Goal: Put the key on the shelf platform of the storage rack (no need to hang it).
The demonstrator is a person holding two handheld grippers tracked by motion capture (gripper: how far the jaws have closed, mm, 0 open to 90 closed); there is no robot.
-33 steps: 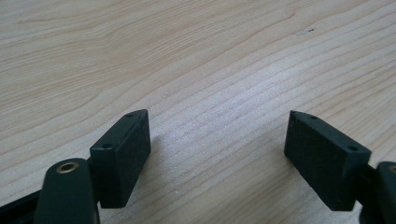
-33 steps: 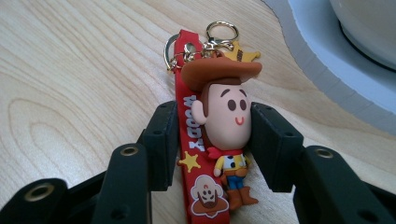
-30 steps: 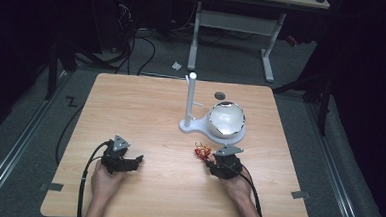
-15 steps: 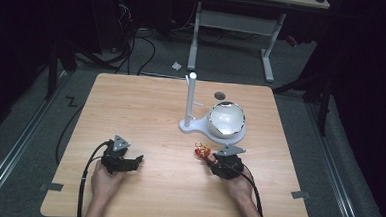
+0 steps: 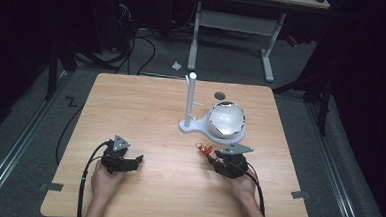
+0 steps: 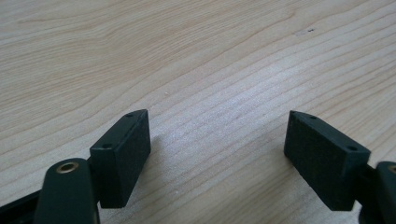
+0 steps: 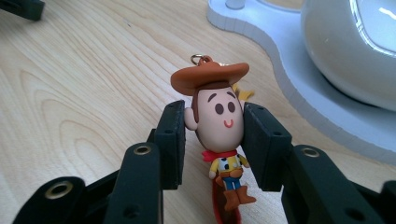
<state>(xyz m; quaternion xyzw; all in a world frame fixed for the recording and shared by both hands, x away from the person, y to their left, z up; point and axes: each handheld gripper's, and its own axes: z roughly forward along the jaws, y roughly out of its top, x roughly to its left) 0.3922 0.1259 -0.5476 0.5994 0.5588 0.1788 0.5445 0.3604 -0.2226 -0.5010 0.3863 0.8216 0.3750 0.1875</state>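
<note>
Your right gripper (image 7: 212, 140) has its jaws clamped on the head of the cowboy figure keychain (image 7: 218, 126), one pad on each cheek; they have just been closing on it. It sits just in front of the white stand (image 5: 196, 124), close to the base that carries the white globe (image 5: 226, 119). Your left gripper (image 6: 217, 156) has its jaws spread wide over bare wooden table (image 6: 196, 60), well to the left of that stand.
</note>
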